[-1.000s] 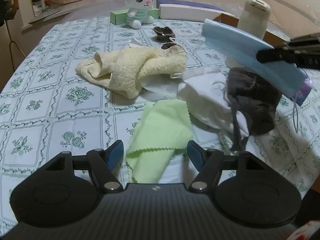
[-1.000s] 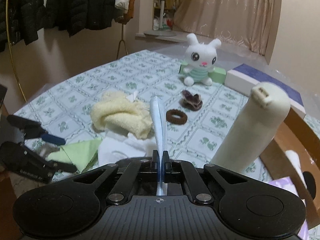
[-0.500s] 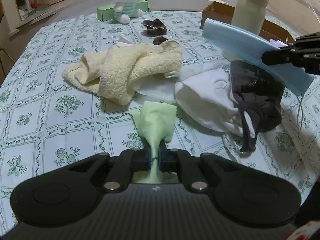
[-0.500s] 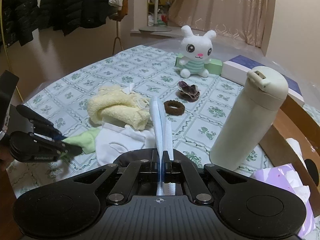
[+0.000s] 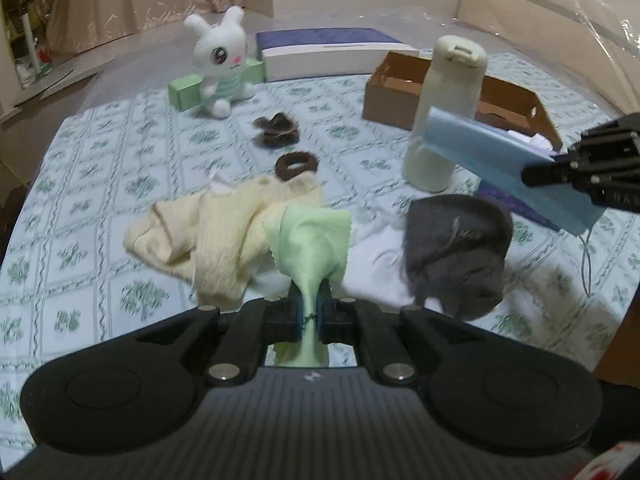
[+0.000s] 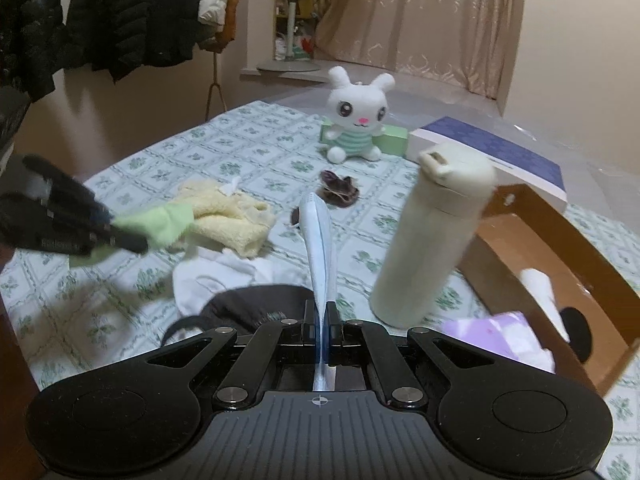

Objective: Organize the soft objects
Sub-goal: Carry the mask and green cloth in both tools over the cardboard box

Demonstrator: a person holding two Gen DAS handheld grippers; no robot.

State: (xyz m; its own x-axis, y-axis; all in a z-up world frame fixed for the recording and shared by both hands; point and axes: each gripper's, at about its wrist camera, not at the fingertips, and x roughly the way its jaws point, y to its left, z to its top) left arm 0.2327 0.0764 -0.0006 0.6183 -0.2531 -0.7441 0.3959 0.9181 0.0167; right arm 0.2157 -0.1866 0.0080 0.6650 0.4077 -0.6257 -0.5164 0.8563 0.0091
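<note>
My left gripper [image 5: 309, 314] is shut on a light green cloth [image 5: 310, 240], which hangs lifted off the table; the same gripper [image 6: 120, 236] and green cloth [image 6: 160, 220] show at the left of the right wrist view. My right gripper [image 6: 322, 320] is shut on a blue face mask [image 6: 318, 240], held in the air edge-on; in the left wrist view the mask [image 5: 500, 156] stretches out from the right gripper [image 5: 532, 174]. On the table lie a yellow towel [image 5: 224, 232], a white garment [image 5: 380, 264] and a dark grey mask [image 5: 456, 252].
A cream bottle [image 6: 432, 240] stands beside an open cardboard box [image 6: 560, 248] at the right. A plush rabbit [image 5: 222, 60], a green box [image 5: 186, 90], a blue-white box [image 5: 332, 54], two brown hair ties [image 5: 296, 162] and a purple packet [image 6: 500, 332] are around. Coats [image 6: 120, 12] hang on the left.
My left gripper shut on the green cloth and raised it off the table. My right gripper carried the blue mask to the right, nearer the bottle and the box.
</note>
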